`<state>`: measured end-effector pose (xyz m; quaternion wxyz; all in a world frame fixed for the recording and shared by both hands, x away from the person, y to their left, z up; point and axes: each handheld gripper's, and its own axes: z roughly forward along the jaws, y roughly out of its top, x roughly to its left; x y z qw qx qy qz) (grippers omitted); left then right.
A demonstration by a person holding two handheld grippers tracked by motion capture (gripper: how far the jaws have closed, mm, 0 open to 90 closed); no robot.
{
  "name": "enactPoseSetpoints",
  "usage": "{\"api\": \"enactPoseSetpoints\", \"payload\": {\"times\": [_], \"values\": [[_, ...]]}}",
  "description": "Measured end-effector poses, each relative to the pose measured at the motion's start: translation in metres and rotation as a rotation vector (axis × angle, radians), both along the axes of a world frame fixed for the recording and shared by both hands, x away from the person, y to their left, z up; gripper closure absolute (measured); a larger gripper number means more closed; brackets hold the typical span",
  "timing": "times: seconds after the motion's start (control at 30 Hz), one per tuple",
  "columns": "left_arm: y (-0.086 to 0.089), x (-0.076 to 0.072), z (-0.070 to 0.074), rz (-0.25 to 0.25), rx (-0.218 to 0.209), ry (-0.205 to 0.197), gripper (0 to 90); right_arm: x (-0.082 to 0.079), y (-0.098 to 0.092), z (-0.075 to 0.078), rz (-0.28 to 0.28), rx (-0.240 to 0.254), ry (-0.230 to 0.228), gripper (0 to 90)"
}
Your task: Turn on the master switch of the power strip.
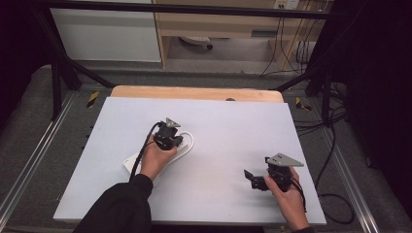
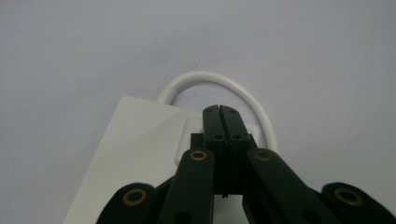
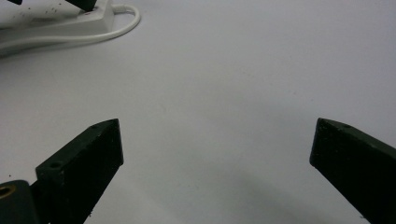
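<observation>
A white power strip (image 1: 133,161) lies on the pale board (image 1: 223,126), left of centre, with its white cable (image 1: 190,141) looping off the far end. My left gripper (image 1: 178,144) sits over that end, held by a hand in a black sleeve. In the left gripper view its jaws (image 2: 219,110) are shut tip to tip with nothing between them, above the power strip (image 2: 140,140) and inside the cable loop (image 2: 210,77). My right gripper (image 1: 251,178) rests near the front right, open. In the right gripper view its jaws (image 3: 217,128) stand wide apart over bare board, with the power strip (image 3: 56,23) far off at top left.
A wooden tabletop edge (image 1: 194,92) shows behind the board. Black frame bars (image 1: 68,68) and cables (image 1: 335,145) run round the table on the floor. Cabinets (image 1: 107,34) stand at the back.
</observation>
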<state>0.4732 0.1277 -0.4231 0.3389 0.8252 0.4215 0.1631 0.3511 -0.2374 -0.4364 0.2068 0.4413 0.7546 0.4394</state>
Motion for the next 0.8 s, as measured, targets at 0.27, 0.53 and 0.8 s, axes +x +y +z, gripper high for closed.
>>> {"api": "enactPoseSetpoints", "payload": {"times": [0.27,0.53,0.8], "values": [[0.000,0.002,0.002,0.009,-0.006,0.021,90.0,0.002,0.000,-0.002,-0.002,0.011,0.008,3.1],[-0.001,0.009,0.005,0.032,-0.026,0.012,90.0,0.003,-0.003,-0.002,-0.016,0.026,0.008,3.1],[-0.003,0.010,0.008,0.015,-0.079,0.009,90.0,0.004,-0.002,-0.003,-0.025,0.026,0.010,3.1]]}}
